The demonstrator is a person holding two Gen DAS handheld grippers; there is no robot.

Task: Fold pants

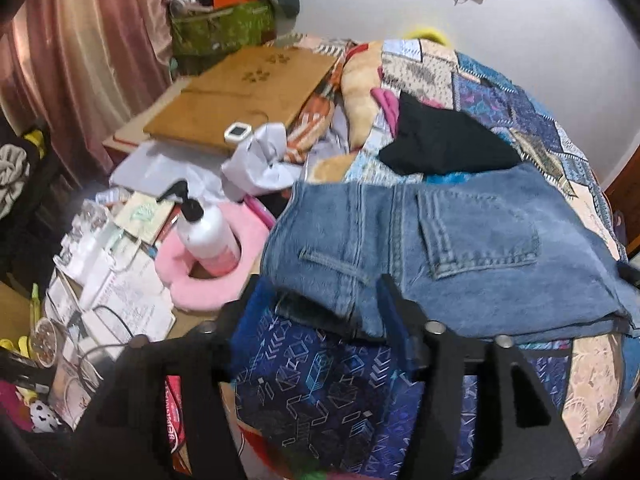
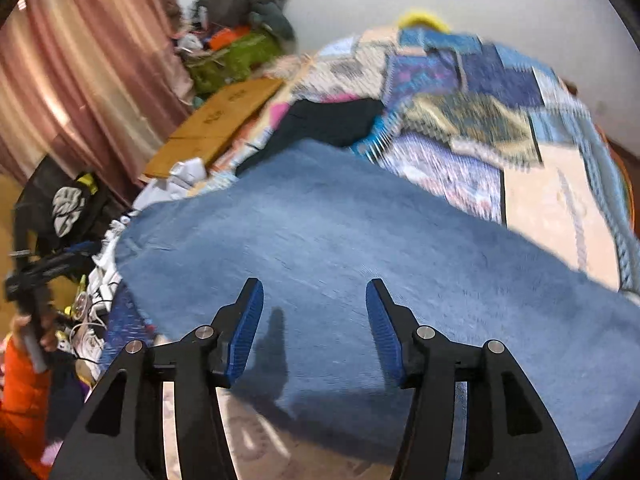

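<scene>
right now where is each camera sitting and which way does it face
Left wrist: on the left tongs, looking along the open fingers at the jeans waistband on the quilt; cluttered floor at left.
Right wrist: on the right tongs, open, low over the jeans.
Shared: jeans, quilt, black garment, curtain, cardboard.

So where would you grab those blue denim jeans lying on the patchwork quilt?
Probably the near edge of the blue denim jeans, coming in low from the front. In the left view the edge by the belt loop sits between the open left gripper fingers, stacked layers offering a pinchable lip.
</scene>
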